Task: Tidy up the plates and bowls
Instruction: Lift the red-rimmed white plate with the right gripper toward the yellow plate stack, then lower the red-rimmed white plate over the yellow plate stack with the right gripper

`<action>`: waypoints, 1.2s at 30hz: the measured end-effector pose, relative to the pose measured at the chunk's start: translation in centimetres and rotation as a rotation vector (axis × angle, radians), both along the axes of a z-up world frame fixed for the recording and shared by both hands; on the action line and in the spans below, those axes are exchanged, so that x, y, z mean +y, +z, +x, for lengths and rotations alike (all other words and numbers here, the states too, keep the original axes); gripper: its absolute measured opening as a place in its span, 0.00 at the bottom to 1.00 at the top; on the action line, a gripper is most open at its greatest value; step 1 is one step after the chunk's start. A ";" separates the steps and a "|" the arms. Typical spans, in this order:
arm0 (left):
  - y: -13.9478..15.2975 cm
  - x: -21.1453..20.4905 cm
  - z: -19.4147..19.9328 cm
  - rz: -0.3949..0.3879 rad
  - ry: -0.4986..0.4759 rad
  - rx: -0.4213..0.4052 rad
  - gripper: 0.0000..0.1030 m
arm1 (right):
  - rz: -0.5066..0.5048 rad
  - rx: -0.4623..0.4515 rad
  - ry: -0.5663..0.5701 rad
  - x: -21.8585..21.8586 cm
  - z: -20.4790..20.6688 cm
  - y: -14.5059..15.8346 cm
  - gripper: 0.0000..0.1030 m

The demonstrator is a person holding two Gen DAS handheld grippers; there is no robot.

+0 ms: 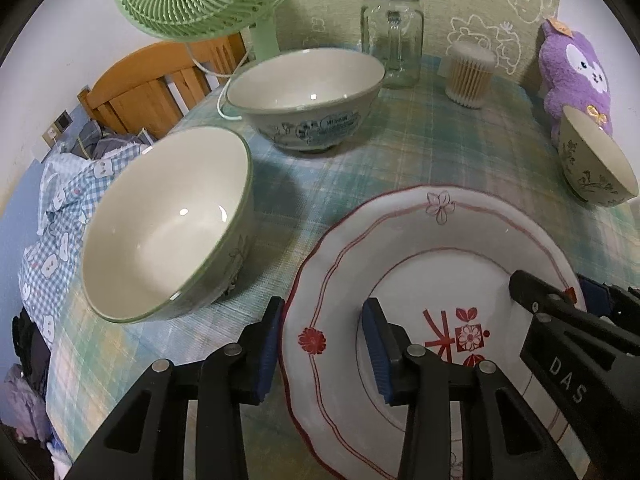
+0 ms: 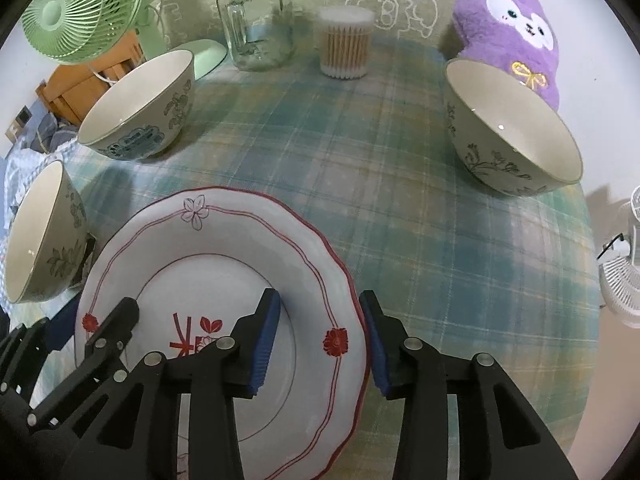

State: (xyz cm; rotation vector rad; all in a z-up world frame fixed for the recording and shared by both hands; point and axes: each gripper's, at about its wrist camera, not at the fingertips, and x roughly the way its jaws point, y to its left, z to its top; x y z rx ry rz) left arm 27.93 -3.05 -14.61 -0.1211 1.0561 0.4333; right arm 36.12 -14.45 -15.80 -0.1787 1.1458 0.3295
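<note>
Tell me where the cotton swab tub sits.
The cotton swab tub stands at the table's far edge by the wall, between the glass jar and the purple plush toy.

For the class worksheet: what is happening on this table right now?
A person holds two grippers at one white plate with red trim. The left gripper straddles its left rim and the right gripper its right rim, both open. Three bowls stand around it on the plaid cloth, none stacked.
</note>
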 end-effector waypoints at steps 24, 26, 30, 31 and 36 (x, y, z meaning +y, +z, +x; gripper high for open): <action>5.5 -4.5 -4.2 -0.004 -0.145 -0.067 0.38 | 0.009 -0.075 -0.168 -5.4 -6.5 6.4 0.41; 5.7 -5.0 -4.8 -0.009 -0.159 -0.071 0.38 | 0.014 -0.070 -0.185 -5.9 -7.2 6.6 0.41; 5.9 -5.9 -6.0 -0.013 -0.188 -0.072 0.38 | 0.007 -0.076 -0.213 -6.9 -9.1 6.9 0.41; 5.9 -6.1 -6.4 -0.019 -0.196 -0.071 0.38 | 0.005 -0.078 -0.221 -7.2 -9.7 7.0 0.41; 5.6 -7.2 -7.9 -0.025 -0.228 -0.065 0.38 | -0.002 -0.084 -0.257 -8.4 -12.0 7.0 0.41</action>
